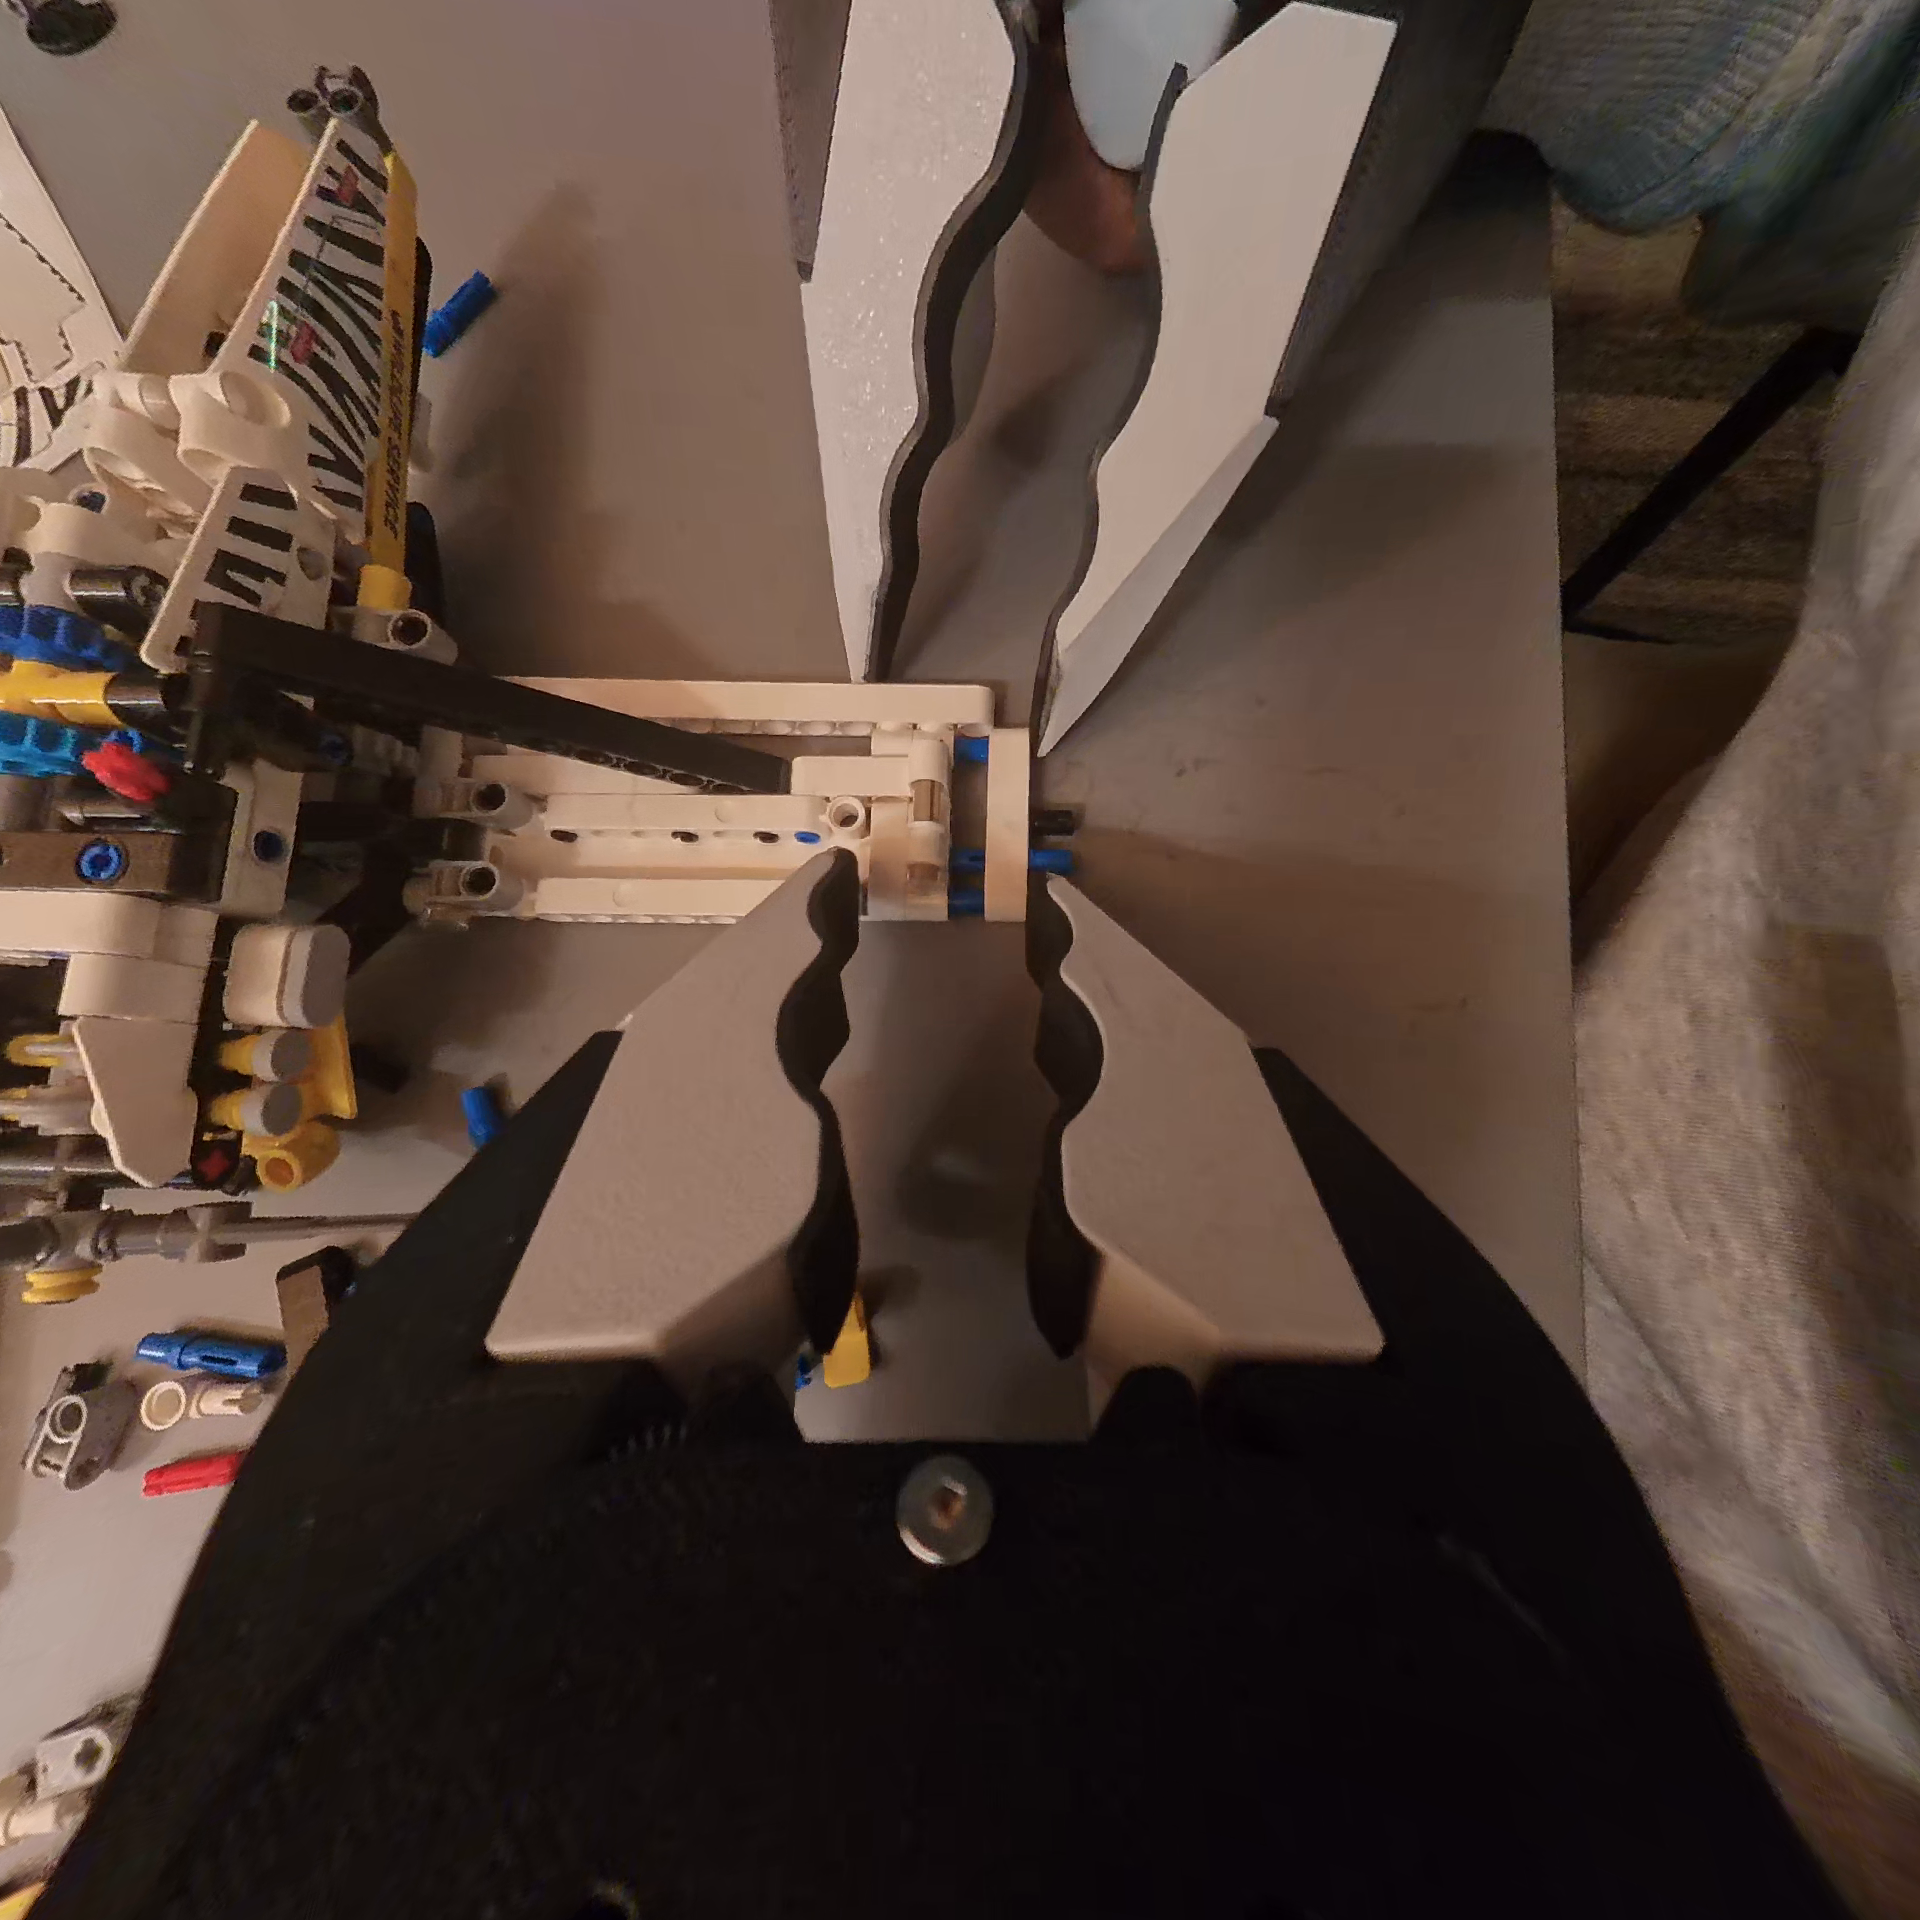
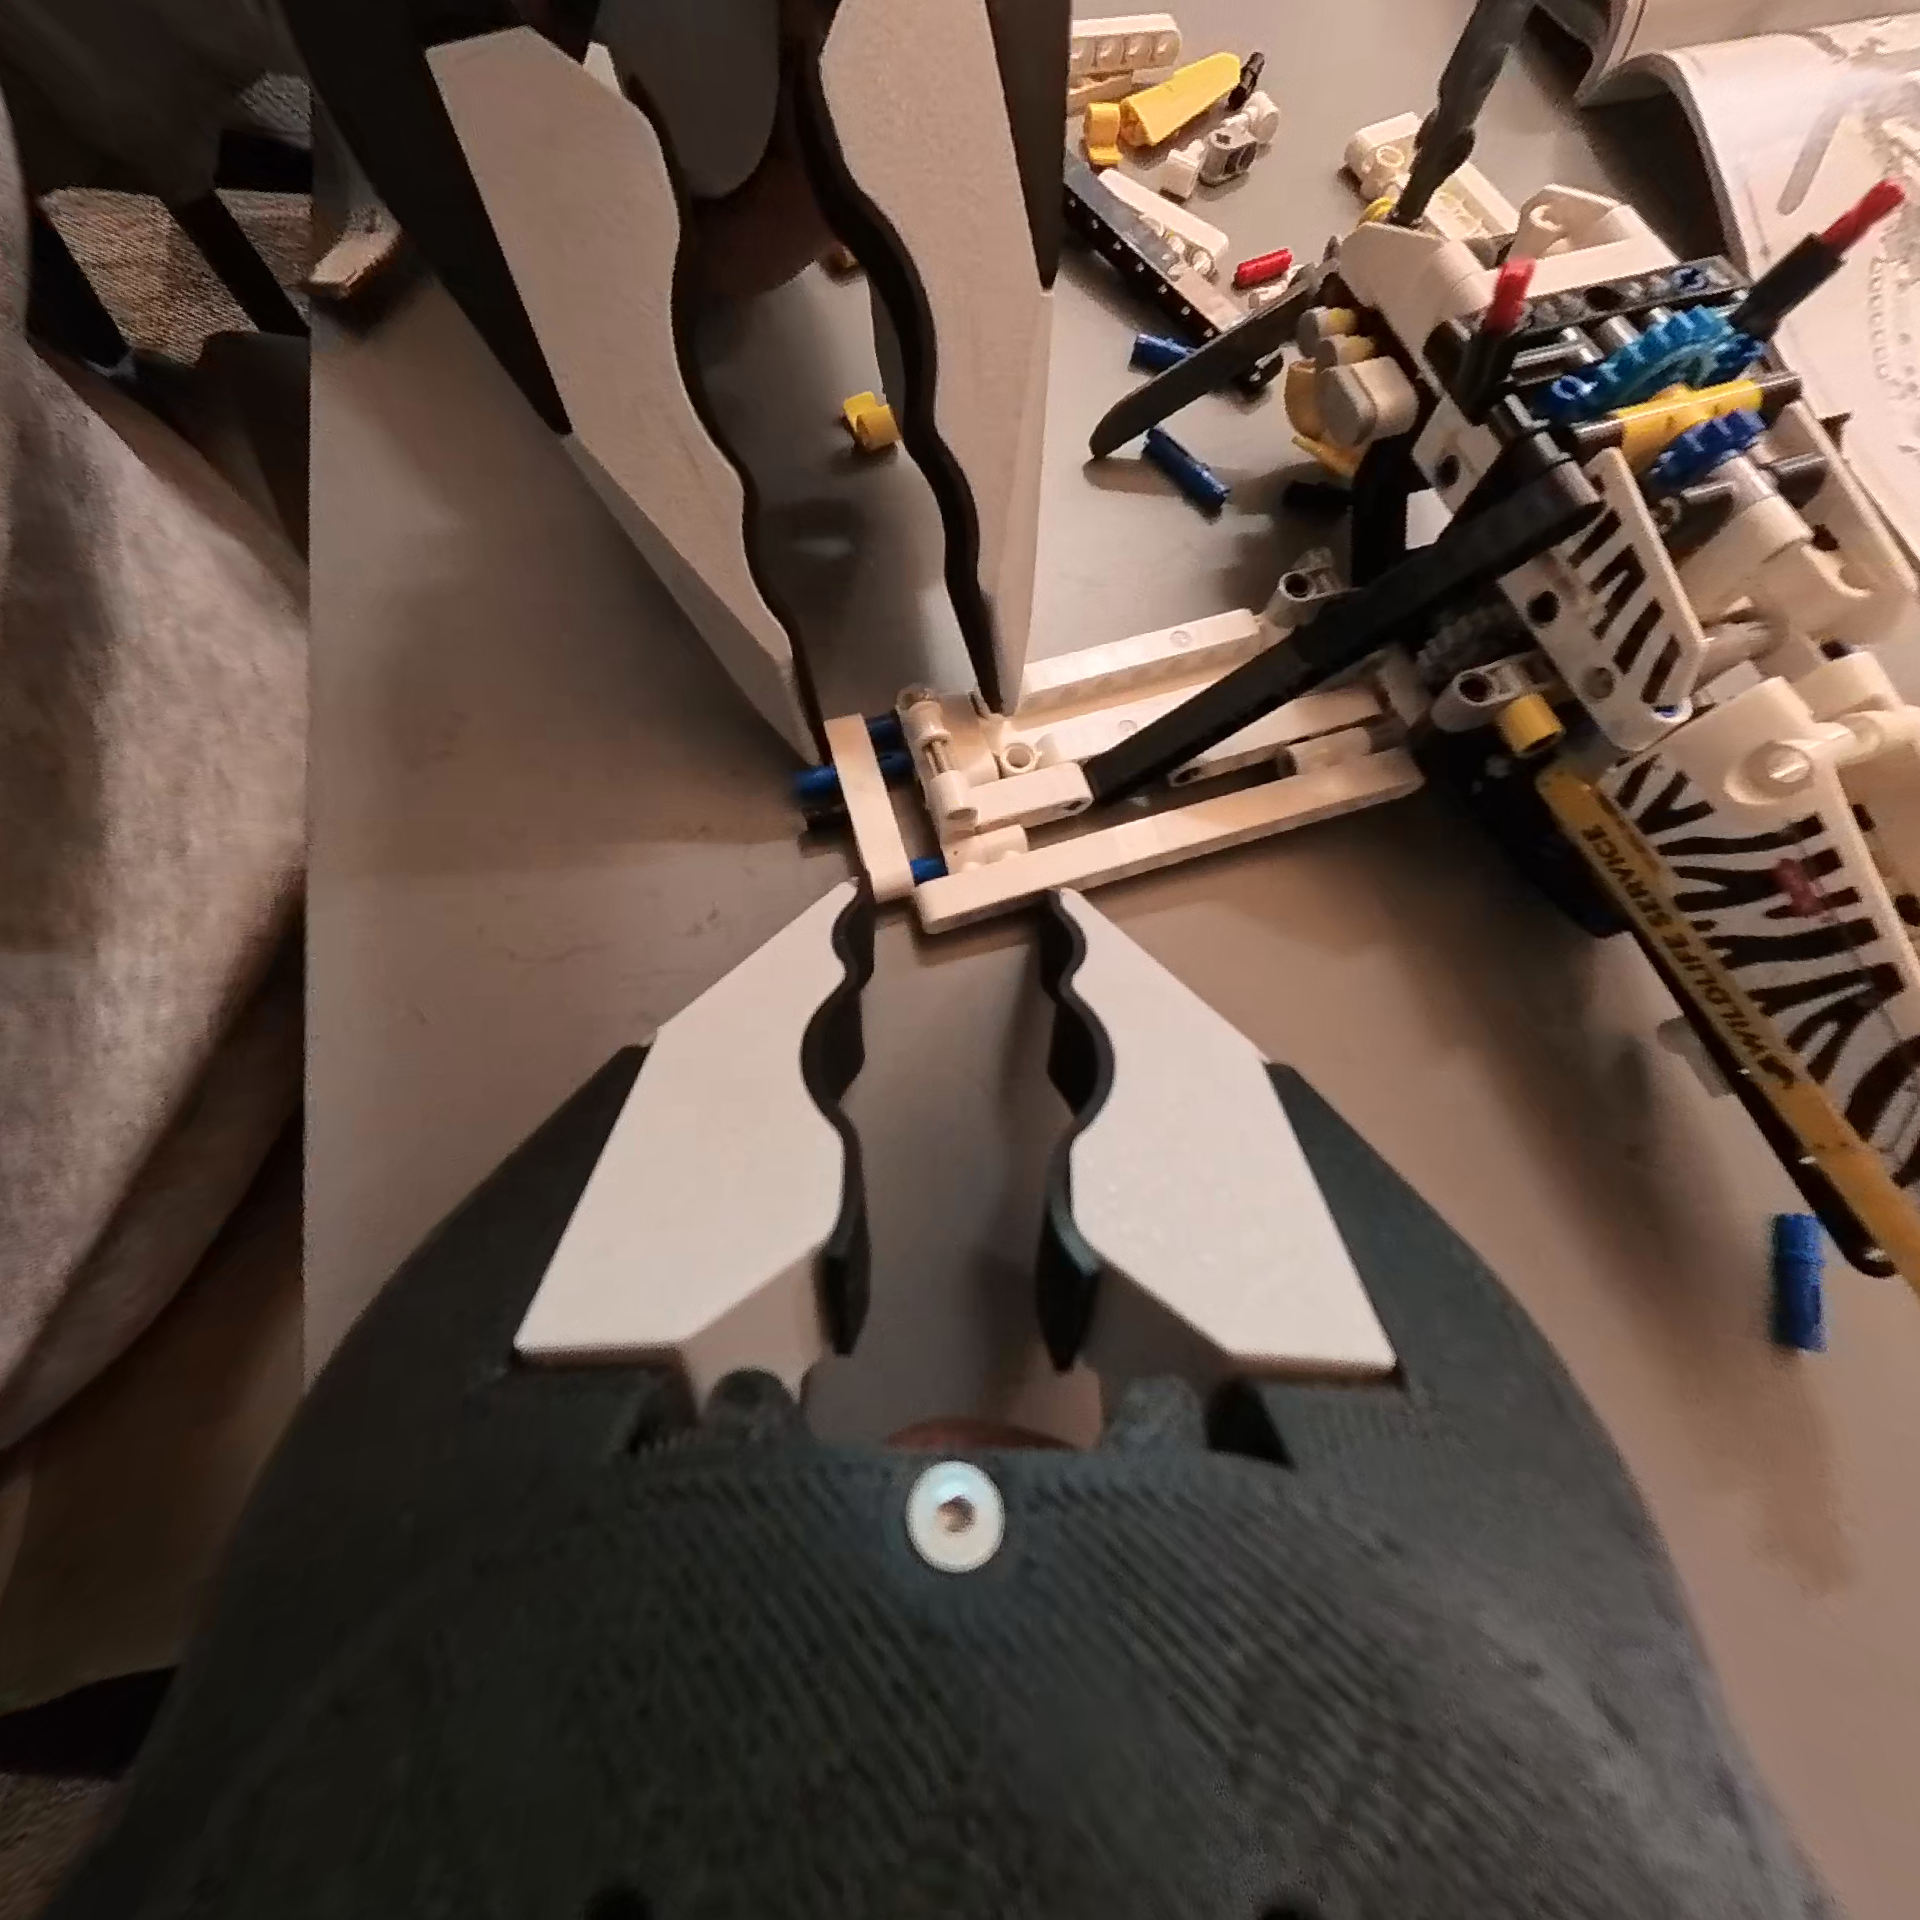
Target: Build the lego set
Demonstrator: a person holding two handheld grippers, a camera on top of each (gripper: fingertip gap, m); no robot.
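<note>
The partly built lego model (image 1: 260,520) has white, yellow and zebra-striped panels and lies on the grey table. Its white tail frame (image 1: 727,831) ends in a white cross beam (image 1: 1006,821) with blue pins. My left gripper (image 1: 945,883) is open, its tips flanking that tail end from the near side. My right gripper (image 1: 961,696) comes in from the opposite side, also open. In the right wrist view my right gripper (image 2: 954,899) is open at the corner of the tail frame (image 2: 1143,821), and the left gripper (image 2: 902,727) stands across from it. A long black beam (image 2: 1299,665) lies slanted over the frame.
Loose parts lie around: blue pins (image 1: 457,312) (image 2: 1797,1283), a red pin (image 1: 192,1473), a small yellow piece (image 2: 871,419), and a pile of beams (image 2: 1174,104). An open instruction booklet (image 2: 1766,104) lies behind the model. The table edge (image 1: 1558,727) is close to the tail, with grey fabric beyond. My two grippers' fingertips are within a few centimetres of each other.
</note>
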